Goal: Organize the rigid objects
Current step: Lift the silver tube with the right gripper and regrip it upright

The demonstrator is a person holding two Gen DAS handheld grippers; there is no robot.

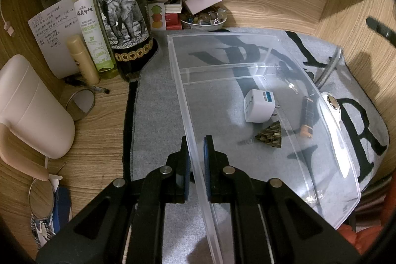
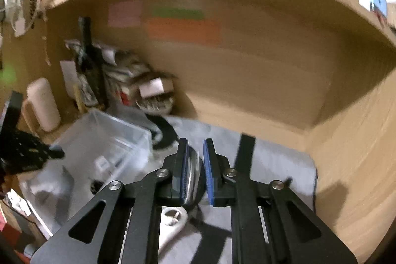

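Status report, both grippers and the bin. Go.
Left gripper shut on clear bin wall. Right gripper shut on thin metal ring, lifted off grey mat. White adapter in bin. Nothing blocking.

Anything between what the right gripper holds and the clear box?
Nothing visible stands between the shiny thing in the right gripper and the open-topped clear box; the left gripper only clamps its wall.

Wood-grain bench (image 1: 104, 130), walled behind. Grey lettered mat (image 1: 158, 115) spread across it, clear plastic bin (image 1: 247, 71) on top. Left of the mat: dark elephant-label bottle (image 1: 121, 16), green spray bottle (image 1: 89, 24), white jug (image 1: 32, 108), pen (image 1: 96, 88).
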